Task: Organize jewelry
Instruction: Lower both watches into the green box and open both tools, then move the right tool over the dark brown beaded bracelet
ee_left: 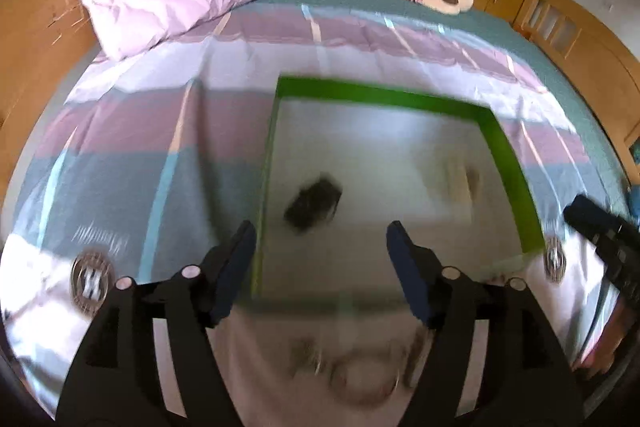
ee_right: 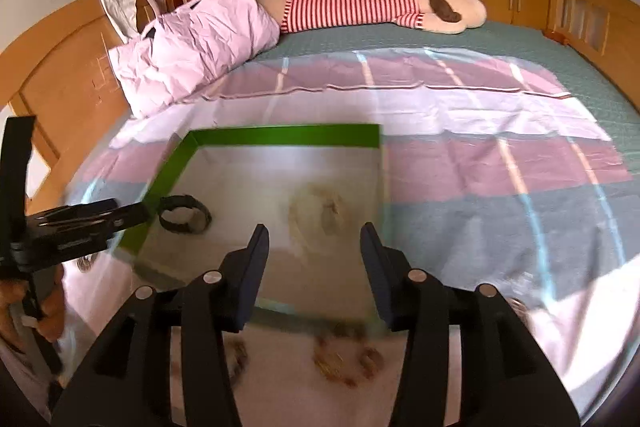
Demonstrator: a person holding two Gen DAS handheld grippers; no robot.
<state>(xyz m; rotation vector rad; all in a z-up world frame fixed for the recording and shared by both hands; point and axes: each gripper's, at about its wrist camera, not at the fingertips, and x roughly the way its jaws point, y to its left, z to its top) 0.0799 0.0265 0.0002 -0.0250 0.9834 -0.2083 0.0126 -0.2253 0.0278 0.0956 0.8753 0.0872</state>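
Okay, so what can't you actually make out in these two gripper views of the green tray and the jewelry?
- Pale coiled piece in the green tray, both views: motion blur, so its type is unclear.
- Dark band, left wrist view: smeared to a blob; a ring-shaped strap in the right view.
- Loose jewelry on the sheet before the tray: blurred and partly behind the right gripper; count unclear.
- Left gripper: open, nothing held.

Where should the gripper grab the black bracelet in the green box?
Grab the black bracelet by its band, coming from above, one finger inside the ring and one outside. It seems to lie flat as an open loop on the floor of the green box, so its thin wall is probably the easiest part to pinch.
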